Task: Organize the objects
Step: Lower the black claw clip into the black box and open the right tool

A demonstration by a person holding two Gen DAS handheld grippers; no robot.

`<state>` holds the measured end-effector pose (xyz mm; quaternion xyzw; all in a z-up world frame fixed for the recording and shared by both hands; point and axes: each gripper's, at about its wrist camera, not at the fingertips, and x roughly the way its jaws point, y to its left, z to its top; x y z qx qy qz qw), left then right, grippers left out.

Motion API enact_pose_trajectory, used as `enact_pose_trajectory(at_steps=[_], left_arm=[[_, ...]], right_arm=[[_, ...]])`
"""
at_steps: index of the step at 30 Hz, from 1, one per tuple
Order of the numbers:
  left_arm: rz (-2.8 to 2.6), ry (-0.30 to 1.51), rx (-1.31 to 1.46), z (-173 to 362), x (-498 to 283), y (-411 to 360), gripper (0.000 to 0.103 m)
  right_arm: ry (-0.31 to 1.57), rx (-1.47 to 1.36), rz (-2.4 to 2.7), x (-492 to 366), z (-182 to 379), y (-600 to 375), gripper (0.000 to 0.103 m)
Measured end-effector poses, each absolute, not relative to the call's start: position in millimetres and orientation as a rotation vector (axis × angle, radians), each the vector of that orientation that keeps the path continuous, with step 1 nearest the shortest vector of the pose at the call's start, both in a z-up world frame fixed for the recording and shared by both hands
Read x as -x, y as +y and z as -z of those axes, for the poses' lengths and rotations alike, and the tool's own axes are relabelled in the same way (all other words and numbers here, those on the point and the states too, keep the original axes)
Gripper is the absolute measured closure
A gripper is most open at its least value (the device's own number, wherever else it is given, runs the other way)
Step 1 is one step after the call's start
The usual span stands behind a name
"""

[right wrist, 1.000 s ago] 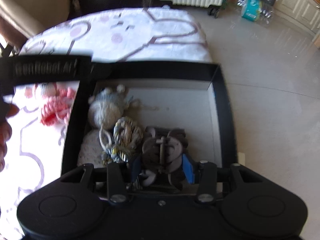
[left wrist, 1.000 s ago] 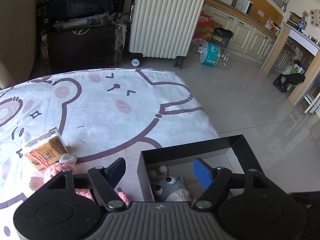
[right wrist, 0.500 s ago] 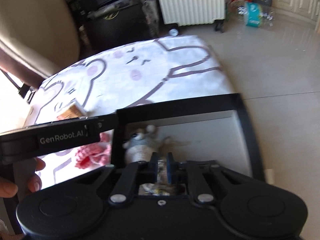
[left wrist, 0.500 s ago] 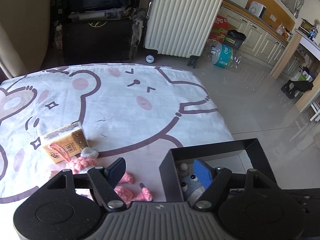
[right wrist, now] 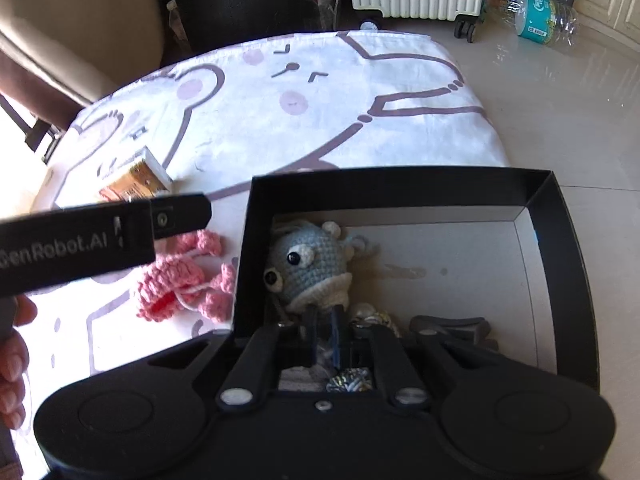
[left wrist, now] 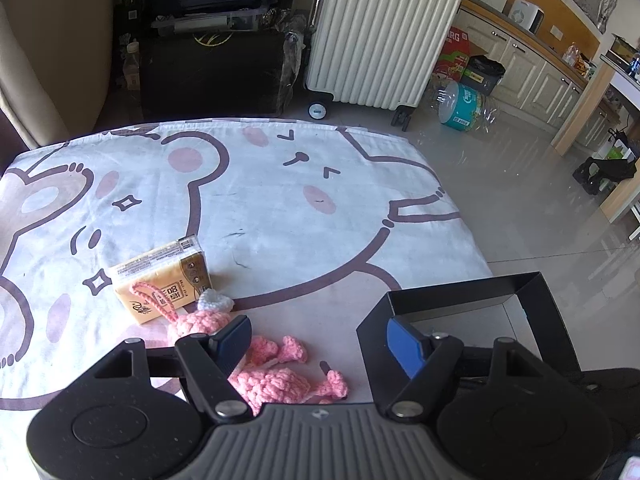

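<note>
A black open box [right wrist: 440, 184] sits at the table's right edge. Inside lie a blue-grey crochet toy [right wrist: 308, 264], a grey piece [right wrist: 448, 326] and a braided keychain [right wrist: 352, 384]. My right gripper [right wrist: 324, 332] hangs over the box's near side, shut, with nothing seen between its pads. A pink crochet toy [left wrist: 276, 380] lies on the cloth left of the box [left wrist: 460, 304], beside a yellow tissue pack [left wrist: 160, 280]. My left gripper [left wrist: 320, 340] stands open just above the pink toy, one finger over it, the other over the box's corner.
The bear-print cloth [left wrist: 260, 200] covers the table, and the floor drops off to the right. Beyond stand a white suitcase [left wrist: 380, 32] and a water jug [left wrist: 460, 108]. A beige chair [right wrist: 80, 20] is at the far left. A hand [right wrist: 12, 360] holds the left tool.
My right gripper closed from around the grey piece and drew back; the piece now lies in the box. My left gripper shifted left from the box toward the pink toy.
</note>
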<state>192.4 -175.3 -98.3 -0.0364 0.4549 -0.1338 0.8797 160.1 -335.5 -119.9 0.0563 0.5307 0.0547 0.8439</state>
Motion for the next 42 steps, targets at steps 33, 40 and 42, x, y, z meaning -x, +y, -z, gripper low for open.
enact_pose_trajectory(at_steps=[33,40,42], left_arm=[[0.341,0.929,-0.043,57,-135,-198,0.027],[0.322,0.93,-0.048,55,-127,-195,0.016],[0.314,0.926,-0.048,54,-126,-194,0.013]], right_arm=[[0.944,-0.158,0.159,-92,55,-408,0.081],[0.929,-0.151,0.211,-78,50,-413,0.063],[0.922,-0.154,0.225,-74,49,-416,0.058]])
